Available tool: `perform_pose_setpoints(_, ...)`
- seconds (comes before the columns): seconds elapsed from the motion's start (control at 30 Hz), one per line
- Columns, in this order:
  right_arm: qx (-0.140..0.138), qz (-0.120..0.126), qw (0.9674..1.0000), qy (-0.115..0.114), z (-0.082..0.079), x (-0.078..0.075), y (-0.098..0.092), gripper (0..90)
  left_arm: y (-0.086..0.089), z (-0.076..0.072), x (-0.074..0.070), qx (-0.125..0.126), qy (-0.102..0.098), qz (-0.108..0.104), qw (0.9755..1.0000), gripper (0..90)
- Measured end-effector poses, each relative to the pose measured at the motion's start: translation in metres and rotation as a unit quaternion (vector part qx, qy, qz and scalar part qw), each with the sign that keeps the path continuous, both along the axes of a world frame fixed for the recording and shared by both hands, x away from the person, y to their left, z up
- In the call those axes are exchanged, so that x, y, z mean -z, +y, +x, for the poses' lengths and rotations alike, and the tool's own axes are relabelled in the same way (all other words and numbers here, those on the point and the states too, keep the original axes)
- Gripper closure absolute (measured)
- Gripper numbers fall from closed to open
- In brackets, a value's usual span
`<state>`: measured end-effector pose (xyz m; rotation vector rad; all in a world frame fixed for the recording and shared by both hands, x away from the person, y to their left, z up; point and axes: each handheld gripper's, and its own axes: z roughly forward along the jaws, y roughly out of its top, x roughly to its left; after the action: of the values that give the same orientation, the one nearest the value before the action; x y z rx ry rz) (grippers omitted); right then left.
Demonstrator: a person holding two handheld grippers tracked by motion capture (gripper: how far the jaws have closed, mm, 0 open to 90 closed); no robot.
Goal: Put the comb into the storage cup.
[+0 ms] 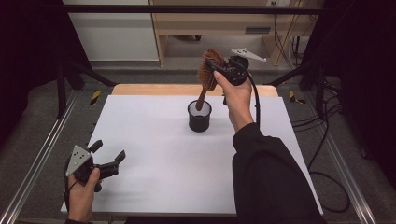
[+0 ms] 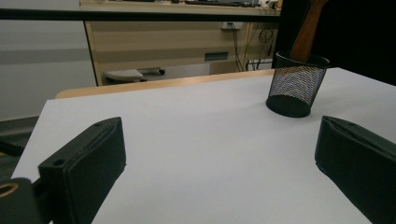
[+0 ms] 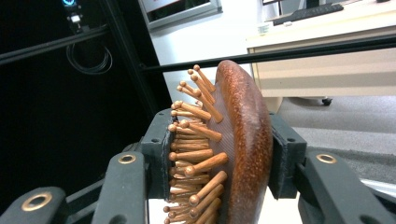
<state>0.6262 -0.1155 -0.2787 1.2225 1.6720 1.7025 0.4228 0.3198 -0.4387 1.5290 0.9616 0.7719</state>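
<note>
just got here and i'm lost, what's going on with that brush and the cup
A person works at a white table with a gripper in each hand. The right gripper is shut on the head of a wooden hairbrush, one jaw on the bristles and one on the back, held above a black mesh cup. The brush handle points down into the cup's mouth. The left gripper rests open near the table's front left corner, holding nothing.

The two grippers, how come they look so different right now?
The right gripper is held up high above the black mesh cup, while the left gripper sits low near the table's front corner. The right gripper is shut on the wooden hairbrush, clamping its head; the left gripper's jaws stand open with nothing between them. Both are black, each held in a hand.
</note>
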Motion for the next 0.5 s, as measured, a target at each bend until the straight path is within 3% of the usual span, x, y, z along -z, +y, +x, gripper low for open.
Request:
perform_pose_setpoints(0.2,-0.005,-0.006,0.9999,0.015,0.000,0.014,0.003,51.6,-0.004,0.010,0.004,0.005,0.002,-0.020,0.9998,2.2)
perform_pose_setpoints(0.5,-0.008,-0.010,0.9996,0.026,0.002,0.030,0.004,51.6,-0.005,0.009,0.003,0.014,0.000,-0.016,0.9998,1.9)
